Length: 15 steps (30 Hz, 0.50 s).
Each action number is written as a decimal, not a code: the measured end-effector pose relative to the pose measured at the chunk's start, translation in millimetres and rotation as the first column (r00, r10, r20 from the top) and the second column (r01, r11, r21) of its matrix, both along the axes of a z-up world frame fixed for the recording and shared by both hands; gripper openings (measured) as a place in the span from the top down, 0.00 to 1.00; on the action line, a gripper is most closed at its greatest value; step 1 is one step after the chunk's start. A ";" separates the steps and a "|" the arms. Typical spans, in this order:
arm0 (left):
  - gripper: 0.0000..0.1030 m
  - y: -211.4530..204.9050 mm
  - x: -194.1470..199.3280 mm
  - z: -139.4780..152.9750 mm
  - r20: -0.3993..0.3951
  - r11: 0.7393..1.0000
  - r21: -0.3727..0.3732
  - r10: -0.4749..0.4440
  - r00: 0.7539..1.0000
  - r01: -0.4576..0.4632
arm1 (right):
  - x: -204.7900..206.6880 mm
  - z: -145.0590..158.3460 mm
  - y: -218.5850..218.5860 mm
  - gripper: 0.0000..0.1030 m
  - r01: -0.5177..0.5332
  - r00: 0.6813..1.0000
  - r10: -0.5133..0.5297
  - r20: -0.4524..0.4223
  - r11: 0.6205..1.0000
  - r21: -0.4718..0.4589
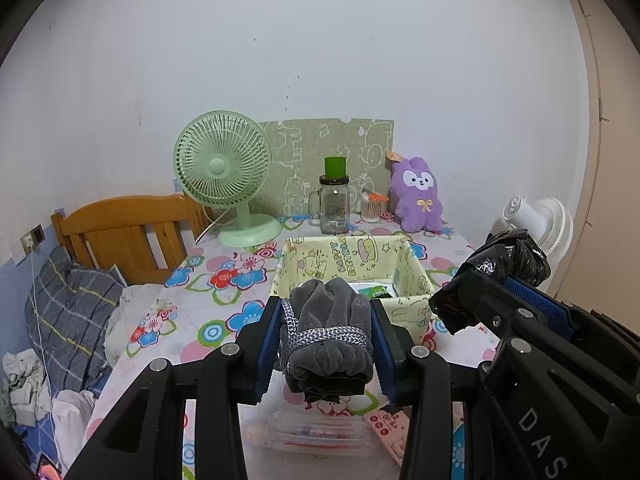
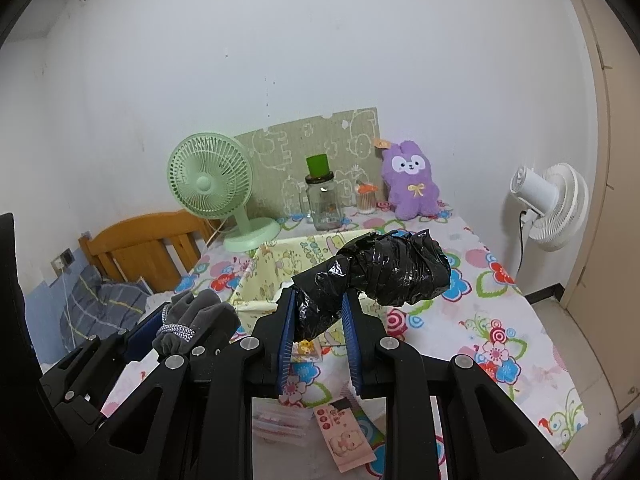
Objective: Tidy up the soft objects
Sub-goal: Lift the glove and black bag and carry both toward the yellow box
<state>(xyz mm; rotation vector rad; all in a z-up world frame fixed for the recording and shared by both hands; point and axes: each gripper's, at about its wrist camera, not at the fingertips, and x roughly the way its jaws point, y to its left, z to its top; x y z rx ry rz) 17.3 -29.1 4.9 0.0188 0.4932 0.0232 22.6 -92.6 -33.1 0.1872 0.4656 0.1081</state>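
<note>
Left tool (image 1: 327, 344) clenched on grey bundle (image 1: 326, 330), right tool (image 2: 318, 330) on black bag roll (image 2: 384, 276), best lowered squarely into yellow box (image 1: 414, 276) before releasing.

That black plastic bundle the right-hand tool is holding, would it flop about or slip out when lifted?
Probably light: the black plastic bundle sticks out well beyond the right gripper without sagging much. It looks crinkly and squashable, so the jaws likely bite into it. The glossy film may be a bit slippery, though the wrinkles should help it stay put.
</note>
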 end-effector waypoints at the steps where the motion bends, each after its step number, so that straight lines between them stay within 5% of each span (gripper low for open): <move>1: 0.58 -0.2 0.7 1.0 0.002 1.000 0.000 0.001 1.000 -0.001 | 1.2 1.2 0.1 0.74 -0.001 1.000 0.001 0.002 1.000 0.000; 15: 0.58 3.3 35.9 -1.7 -0.009 1.000 -0.019 0.005 1.000 -0.006 | 38.7 1.4 1.8 0.75 -0.017 1.000 0.017 -0.006 1.000 -0.004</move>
